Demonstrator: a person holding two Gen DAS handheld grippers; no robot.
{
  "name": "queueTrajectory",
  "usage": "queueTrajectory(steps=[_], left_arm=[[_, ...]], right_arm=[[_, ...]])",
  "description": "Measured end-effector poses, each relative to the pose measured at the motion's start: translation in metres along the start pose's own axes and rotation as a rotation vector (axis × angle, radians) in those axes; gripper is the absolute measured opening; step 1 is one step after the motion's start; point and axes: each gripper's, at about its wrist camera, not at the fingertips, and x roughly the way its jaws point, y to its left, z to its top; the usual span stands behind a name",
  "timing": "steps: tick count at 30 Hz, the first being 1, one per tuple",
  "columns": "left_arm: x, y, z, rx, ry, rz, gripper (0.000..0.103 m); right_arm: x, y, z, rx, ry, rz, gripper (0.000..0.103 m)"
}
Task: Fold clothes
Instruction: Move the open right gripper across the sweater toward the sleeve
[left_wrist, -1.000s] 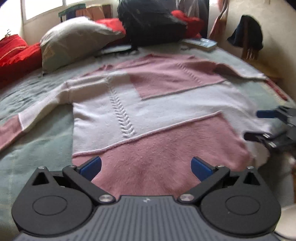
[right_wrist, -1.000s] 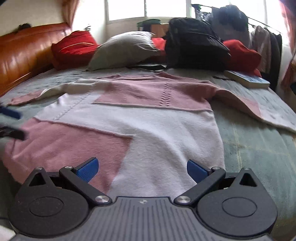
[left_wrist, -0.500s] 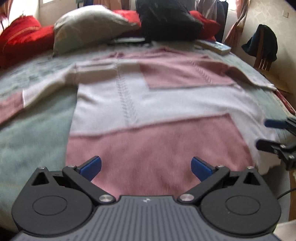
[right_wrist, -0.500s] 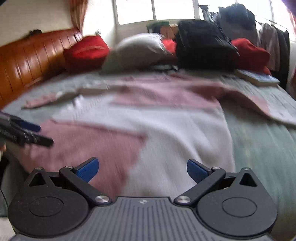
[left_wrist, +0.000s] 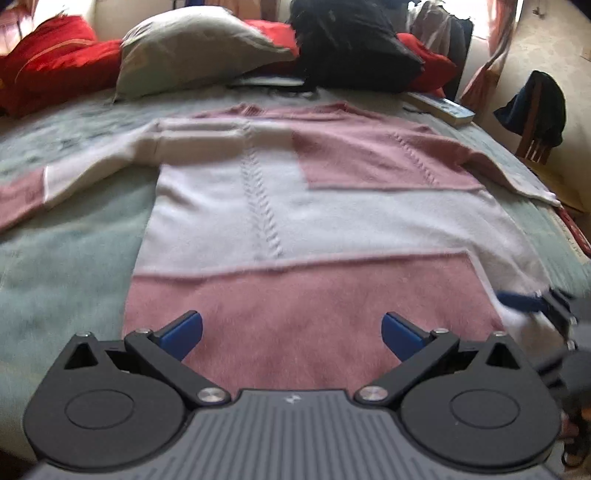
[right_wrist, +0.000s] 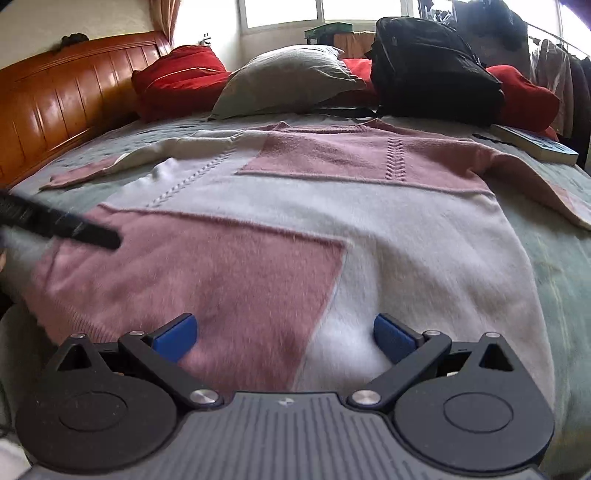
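A pink and white knitted sweater (left_wrist: 295, 221) (right_wrist: 295, 229) lies flat on the bed with both sleeves spread out to the sides. My left gripper (left_wrist: 291, 330) hovers open over the pink hem panel, nothing between its blue pads. My right gripper (right_wrist: 282, 334) is open too, over the hem where pink meets white. In the left wrist view the right gripper (left_wrist: 535, 306) shows at the sweater's right hem corner. The left gripper's finger (right_wrist: 59, 225) reaches in over the left hem corner in the right wrist view.
A grey pillow (right_wrist: 284, 77), red cushions (right_wrist: 177, 81), a black backpack (right_wrist: 432, 62) and a book (right_wrist: 535, 144) line the far end of the green bedspread (left_wrist: 55, 258). A wooden headboard (right_wrist: 55, 99) runs along the left; a chair with dark clothing (left_wrist: 535, 110) stands at the right.
Both grippers have swung toward the sweater's hem and come nearer to each other. The sweater lies as before, and both grippers stay open.
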Motion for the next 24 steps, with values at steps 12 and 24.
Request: queueTrajectory(steps=[12,24], left_arm=[[0.08,0.003,0.064,0.096,0.016,0.008,0.102],[0.045,0.015,0.036,0.124,-0.051,-0.04,0.102]], right_arm=[[0.005,0.009,0.008,-0.023,0.057,-0.055,0.103],[-0.014,0.001,0.046,-0.051,0.065,0.02,0.103]])
